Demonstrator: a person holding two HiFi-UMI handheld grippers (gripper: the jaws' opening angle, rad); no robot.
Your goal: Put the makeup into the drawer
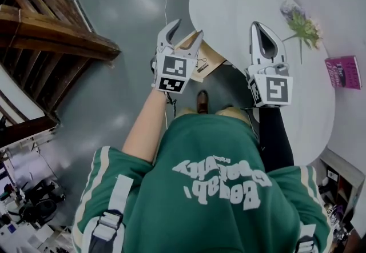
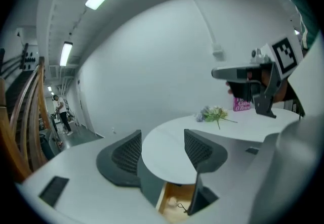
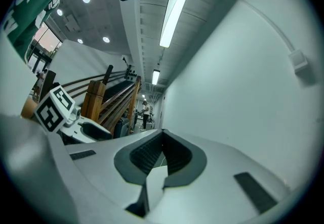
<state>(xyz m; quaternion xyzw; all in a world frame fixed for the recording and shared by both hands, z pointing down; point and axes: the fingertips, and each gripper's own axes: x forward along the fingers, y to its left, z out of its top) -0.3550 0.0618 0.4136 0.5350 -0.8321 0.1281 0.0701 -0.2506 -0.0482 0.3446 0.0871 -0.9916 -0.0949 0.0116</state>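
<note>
Stands at the rim of a round white surface (image 1: 240, 0), a tool in each hand, neither touching it. Holds the left hand-held gripper (image 1: 189, 27) w/ jaws spread wide and nothing btwn them, just above a wooden drawer (image 1: 213, 56) pulled out from under the surface's edge. Holds the right hand-held gripper (image 1: 256, 24) over the surface itself, jaws brought together at the tips and empty, going by its own view.

Looks past the left jaws into the drawer. Shows there a small pale item (image 2: 173, 202) w/ an apparent thin dark wire loop beside it on the wooden bottom. Too small to identify as the makeup for sure. Finds no makeup anywhere on the surface, only a sprig of flowers (image 1: 302, 24) and, farther right, a pink book (image 1: 343, 72), both well apart from either tool. Carries nothing in either hand.

Judged from that: prob. well along, w/ the makeup likely already lying inside the drawer and let go. Left to do, apparently: push the open drawer shut, if wanted at all by the task. Could equally mean more items to fetch from somewhere out of frame; cannot tell.

Elsewhere: wooden stairs (image 1: 51, 29) at far left, grey floor below, a shoe (image 1: 202, 101) showing under the drawer.
</note>
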